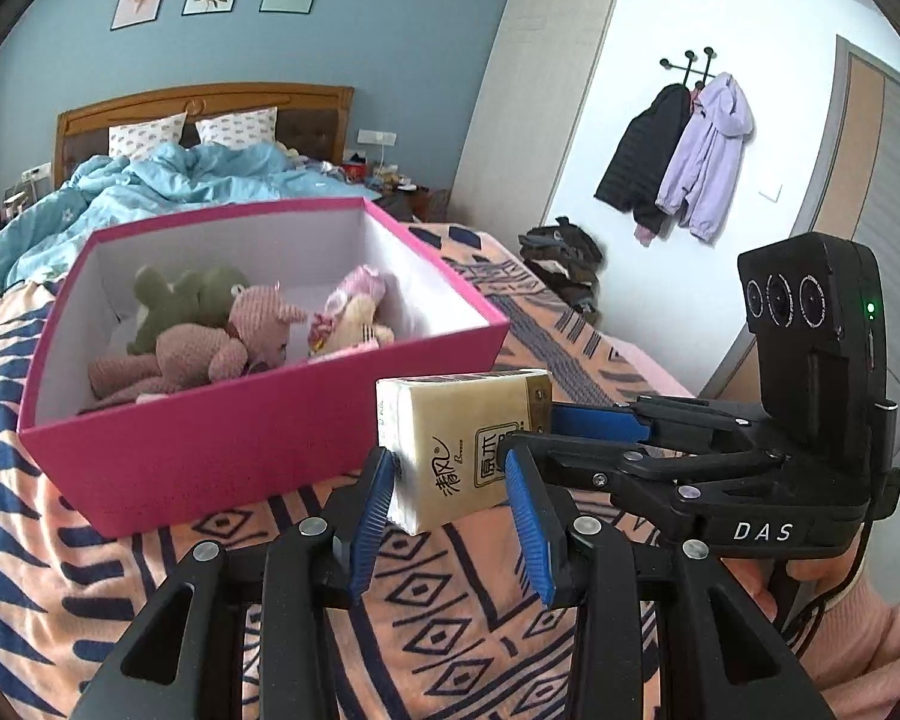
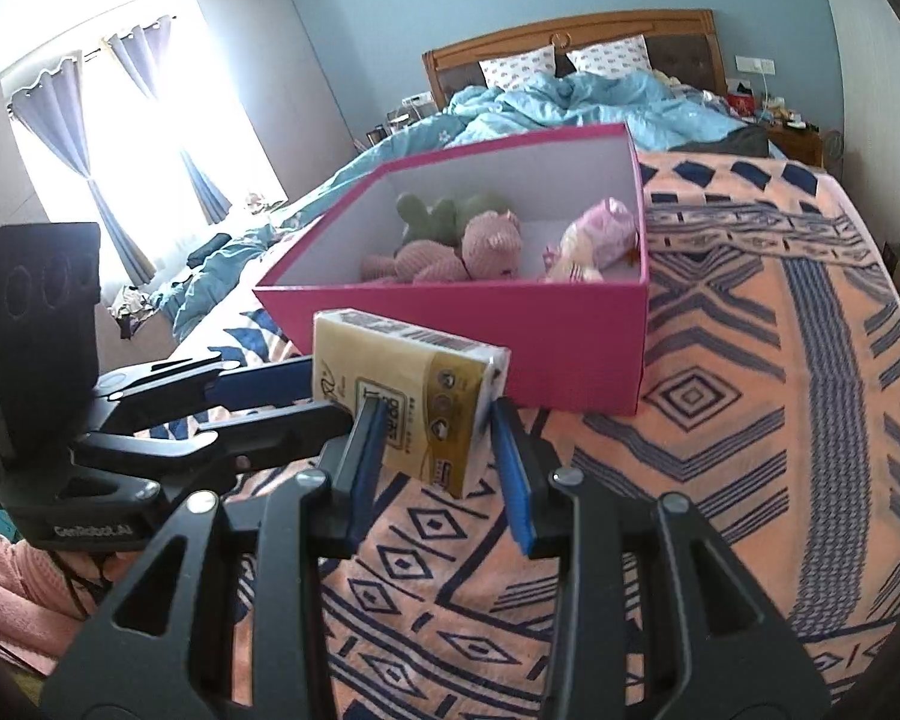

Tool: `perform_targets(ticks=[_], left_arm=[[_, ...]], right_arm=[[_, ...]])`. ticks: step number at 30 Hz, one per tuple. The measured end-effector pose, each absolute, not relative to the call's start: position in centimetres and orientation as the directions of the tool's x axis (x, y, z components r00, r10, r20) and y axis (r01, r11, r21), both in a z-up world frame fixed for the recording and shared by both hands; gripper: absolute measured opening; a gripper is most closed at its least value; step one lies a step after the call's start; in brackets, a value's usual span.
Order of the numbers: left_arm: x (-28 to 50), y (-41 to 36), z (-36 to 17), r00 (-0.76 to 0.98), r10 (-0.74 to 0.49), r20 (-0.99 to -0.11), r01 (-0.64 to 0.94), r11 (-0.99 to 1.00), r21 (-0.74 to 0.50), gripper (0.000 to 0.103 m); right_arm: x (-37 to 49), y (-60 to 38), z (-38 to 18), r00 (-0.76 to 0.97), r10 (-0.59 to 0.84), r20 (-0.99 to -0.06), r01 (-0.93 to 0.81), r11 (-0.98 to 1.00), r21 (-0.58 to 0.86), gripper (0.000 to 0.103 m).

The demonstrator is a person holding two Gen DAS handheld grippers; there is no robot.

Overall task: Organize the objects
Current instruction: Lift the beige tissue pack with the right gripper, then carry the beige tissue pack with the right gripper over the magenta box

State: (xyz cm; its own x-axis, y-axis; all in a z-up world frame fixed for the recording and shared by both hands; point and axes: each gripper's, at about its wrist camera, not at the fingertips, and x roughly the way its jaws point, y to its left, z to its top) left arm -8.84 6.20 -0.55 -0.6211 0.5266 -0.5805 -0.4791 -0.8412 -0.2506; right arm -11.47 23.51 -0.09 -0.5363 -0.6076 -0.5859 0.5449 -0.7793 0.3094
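Note:
A beige tissue pack [image 1: 444, 420] [image 2: 408, 378] hangs above the patterned blanket, just in front of the pink box [image 1: 240, 444] [image 2: 570, 348]. My left gripper [image 1: 450, 480] [image 2: 324, 399] is shut on one end of the pack. My right gripper [image 2: 438, 444] [image 1: 555, 426] is shut on the other end, coming in from the right in the left wrist view. The open box holds a green plush [image 1: 180, 300], a pink knitted plush [image 1: 234, 342] and a pale pink doll [image 1: 354, 312].
The box stands on an orange and navy blanket [image 1: 450, 600] covering the bed's foot. A crumpled blue duvet [image 1: 168, 180] and pillows lie behind it. Jackets [image 1: 690, 168] hang on the right wall. A window with curtains [image 2: 108, 138] is at left. A pink sleeve [image 2: 12, 594] shows.

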Motion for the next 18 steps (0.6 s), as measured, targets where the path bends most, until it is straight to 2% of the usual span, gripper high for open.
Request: perform_targets(ticks=[18], left_arm=[[-10.9,6.5,2.5,-0.67,0.527,-0.523,-0.481,-0.845,-0.235,0.038]], right_arm=[[-13.4,24.0,3.4,-0.586,-0.613,-0.529,0.563,-0.778,0.278,0.039]])
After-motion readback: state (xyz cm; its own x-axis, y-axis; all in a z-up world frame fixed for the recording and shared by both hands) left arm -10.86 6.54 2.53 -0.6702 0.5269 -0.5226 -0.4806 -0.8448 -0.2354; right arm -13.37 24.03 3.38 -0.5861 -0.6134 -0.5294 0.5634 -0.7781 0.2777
